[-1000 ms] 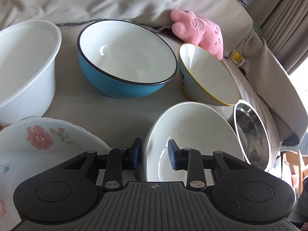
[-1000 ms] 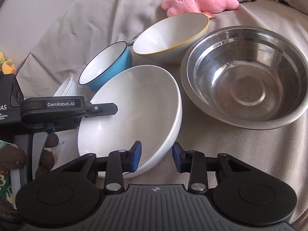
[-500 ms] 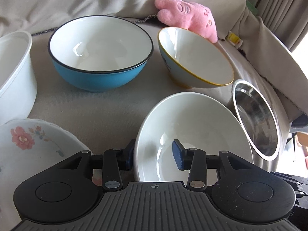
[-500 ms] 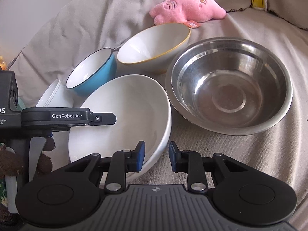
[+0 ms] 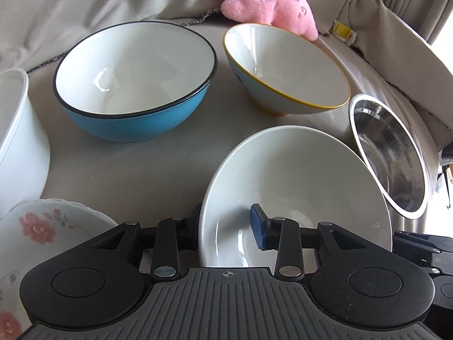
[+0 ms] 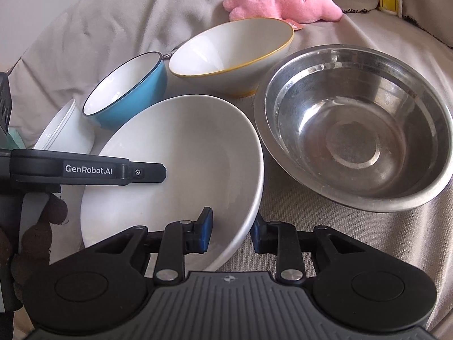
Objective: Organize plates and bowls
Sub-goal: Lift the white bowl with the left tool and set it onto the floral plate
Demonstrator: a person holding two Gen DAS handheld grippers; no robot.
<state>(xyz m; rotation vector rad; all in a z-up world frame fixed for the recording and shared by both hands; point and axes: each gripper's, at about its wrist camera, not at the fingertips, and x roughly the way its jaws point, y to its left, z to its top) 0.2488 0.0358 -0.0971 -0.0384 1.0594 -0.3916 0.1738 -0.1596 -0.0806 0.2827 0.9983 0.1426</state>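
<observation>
A shallow white bowl lies on the beige cloth. My left gripper is open, its jaws astride the bowl's near left rim, one outside and one inside. My right gripper is open and straddles the same white bowl at its near right rim. Neither has closed on the rim. Behind it stand a blue bowl, a yellow-rimmed bowl tilted on its foot, and a steel bowl to the right.
A flowered plate and a white plastic tub sit at the left. A pink plush toy lies at the back against the cloth folds. The left gripper's body reaches over the white bowl in the right wrist view.
Both grippers moved forward onto the white bowl's rim. The left gripper swung right, shifting the bowls leftward in view. The right gripper's jaws widened and now straddle the rim.
</observation>
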